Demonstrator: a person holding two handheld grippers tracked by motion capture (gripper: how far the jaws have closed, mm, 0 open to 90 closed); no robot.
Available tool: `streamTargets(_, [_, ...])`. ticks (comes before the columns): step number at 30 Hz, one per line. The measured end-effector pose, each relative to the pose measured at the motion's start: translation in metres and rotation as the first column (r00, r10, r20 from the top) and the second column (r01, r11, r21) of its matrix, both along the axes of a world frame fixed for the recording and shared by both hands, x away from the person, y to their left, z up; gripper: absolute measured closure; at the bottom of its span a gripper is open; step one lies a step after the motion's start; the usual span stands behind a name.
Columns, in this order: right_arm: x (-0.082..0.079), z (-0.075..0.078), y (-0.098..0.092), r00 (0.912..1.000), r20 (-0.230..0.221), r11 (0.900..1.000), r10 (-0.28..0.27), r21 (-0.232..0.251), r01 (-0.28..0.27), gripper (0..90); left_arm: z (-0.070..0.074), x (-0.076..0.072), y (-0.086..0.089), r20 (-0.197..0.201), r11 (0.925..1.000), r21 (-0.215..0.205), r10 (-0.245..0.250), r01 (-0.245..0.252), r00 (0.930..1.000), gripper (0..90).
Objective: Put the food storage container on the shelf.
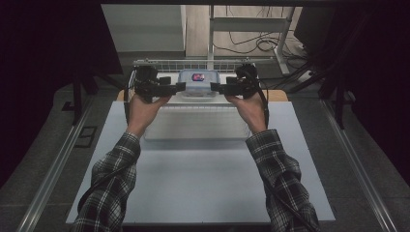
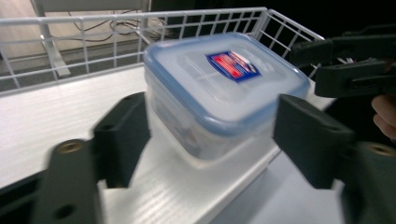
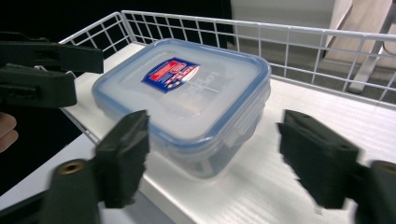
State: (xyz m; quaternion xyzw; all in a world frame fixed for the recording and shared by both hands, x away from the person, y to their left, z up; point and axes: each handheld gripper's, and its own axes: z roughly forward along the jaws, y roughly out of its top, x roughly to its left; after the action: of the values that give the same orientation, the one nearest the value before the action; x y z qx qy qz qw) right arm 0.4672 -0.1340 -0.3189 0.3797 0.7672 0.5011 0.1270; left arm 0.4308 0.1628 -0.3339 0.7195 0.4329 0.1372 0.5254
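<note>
I see the clear plastic food box with a blue-rimmed lid (image 1: 198, 81) sitting on the white wire-railed shelf (image 1: 203, 64) at the table's far edge. Left gripper (image 1: 180, 87) and right gripper (image 1: 215, 88) flank it, both with jaws spread wide, gripping nothing.

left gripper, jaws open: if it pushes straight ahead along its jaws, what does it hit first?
Most likely the lidded plastic container: it sits between and just beyond the open jaws of the left gripper, on the white shelf. The right gripper lies farther off to the side. Depth is approximate.
</note>
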Motion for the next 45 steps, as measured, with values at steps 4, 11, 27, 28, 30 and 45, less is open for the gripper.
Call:
streamTargets(4, [-0.01,-0.004,-0.002,0.9996,0.024,1.0,0.016,0.006,-0.016,14.4,-0.004,-0.01,-0.002,0.017,0.9996,0.028,-0.01,0.01,0.9998,15.9])
streamTargets(11, [-0.024,-0.009,-0.001,0.9983,0.048,0.999,0.033,-0.017,-0.032,8.5,-0.014,-0.027,-0.007,0.042,0.9947,0.1,-0.03,0.025,0.9987,12.3])
streamTargets(27, [-0.056,-0.029,0.001,0.9931,0.081,0.994,0.085,-0.074,-0.079,2.8,-0.038,-0.062,-0.012,0.07,0.9841,0.159,-0.092,0.08,0.9933,5.3])
streamTargets(28, [-0.059,-0.031,0.002,0.9926,0.084,0.994,0.088,-0.077,-0.081,2.3,-0.039,-0.064,-0.013,0.071,0.9836,0.162,-0.093,0.08,0.9931,4.8])
streamTargets(30, [-0.062,-0.034,0.003,0.9922,0.082,0.993,0.094,-0.084,-0.087,1.4,-0.043,-0.069,-0.013,0.068,0.9823,0.165,-0.101,0.088,0.9926,4.5])
streamTargets(45, [-0.088,-0.06,0.007,0.9877,0.087,0.985,0.129,-0.123,-0.118,0.0,-0.072,-0.091,-0.015,0.065,0.9761,0.191,-0.117,0.103,0.991,2.5])
